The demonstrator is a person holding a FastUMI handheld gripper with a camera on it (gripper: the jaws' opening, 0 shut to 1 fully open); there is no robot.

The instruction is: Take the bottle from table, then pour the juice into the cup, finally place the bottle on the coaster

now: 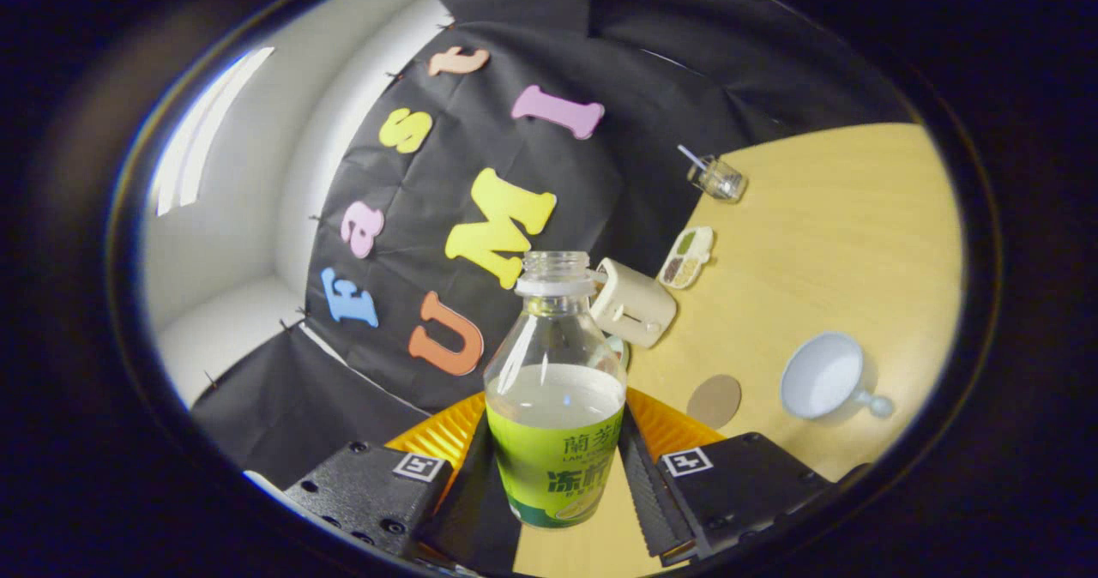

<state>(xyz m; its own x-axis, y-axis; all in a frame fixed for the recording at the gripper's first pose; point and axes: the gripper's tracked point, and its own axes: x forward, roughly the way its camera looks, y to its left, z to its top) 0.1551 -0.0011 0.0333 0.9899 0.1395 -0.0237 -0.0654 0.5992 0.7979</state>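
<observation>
Hand-held gripper (556, 475) clamped on bottle (555, 389), both fingers (645, 492) pressing the labelled lower body from either side. Bottle sits between the fingers, cap off, neck open, with a white ring under the mouth. Pale juice fills it to roughly the top of the green label; upper part is clear.

Whole view is rolled, so the table (823, 252) runs off at a slant to the right of the bottle and the booth wall takes up the area behind it. Bottle base looks lifted off the table surface, can't confirm for certain.

Cup (823, 376): white, with a handle, standing on the table beyond the right finger, well apart from the bottle, nothing visible inside. Coaster (714, 400): round, brownish, flat on the table between bottle and cup, nothing on it.

Other stuff on the table: cream boxy container (633, 304) just behind the bottle's shoulder, small divided tray (686, 257) with green and tan contents past that, glass jar (719, 178) with a straw further back near the wall
</observation>
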